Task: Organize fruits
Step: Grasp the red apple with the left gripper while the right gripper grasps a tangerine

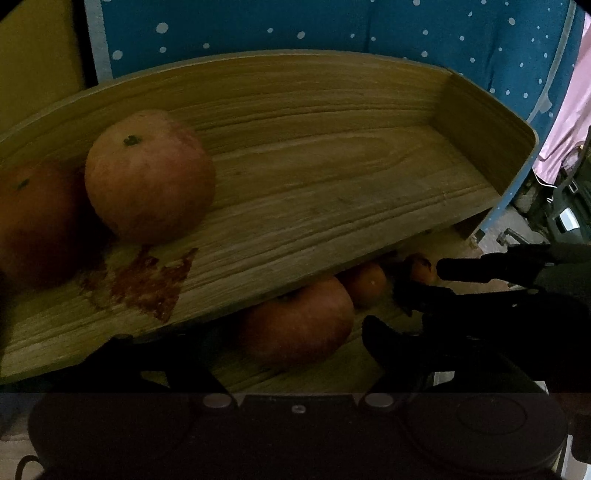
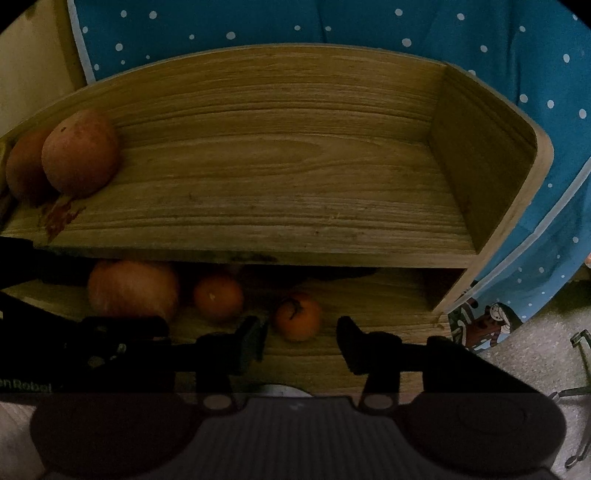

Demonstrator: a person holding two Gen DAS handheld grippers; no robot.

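A: We begin with the rack. What do we see on the upper shelf point(image 2: 280, 177)?

B: Two large reddish fruits at its left end, touching. The nearer one point(image 1: 149, 177) sits stem-end up; the other point(image 1: 35, 221) is half cut off by the left edge in the left wrist view. A reddish-brown stain point(image 1: 147, 284) marks the wood in front of them. The remainder of the shelf is bare board.

A: And the lower shelf point(image 2: 369, 295)?

B: Three fruits in a row. From the right wrist view, left to right: one large reddish fruit point(image 2: 133, 290), one small orange point(image 2: 218, 297), and a second small orange point(image 2: 298, 315) with a dark stem, set nearer the front edge.

A: State of the right claw point(image 2: 301, 345)?

B: Its jaws stand apart, gripping nothing. The stemmed orange lies just ahead of the gap; the fingers do not touch it.

A: State of the left claw point(image 1: 291, 343)?

B: Also standing apart. The large lower fruit lies between its dark fingers, but we cannot confirm contact in this light.

A: Surroundings?

B: A blue dotted cloth point(image 2: 332, 26) hangs behind the rack.
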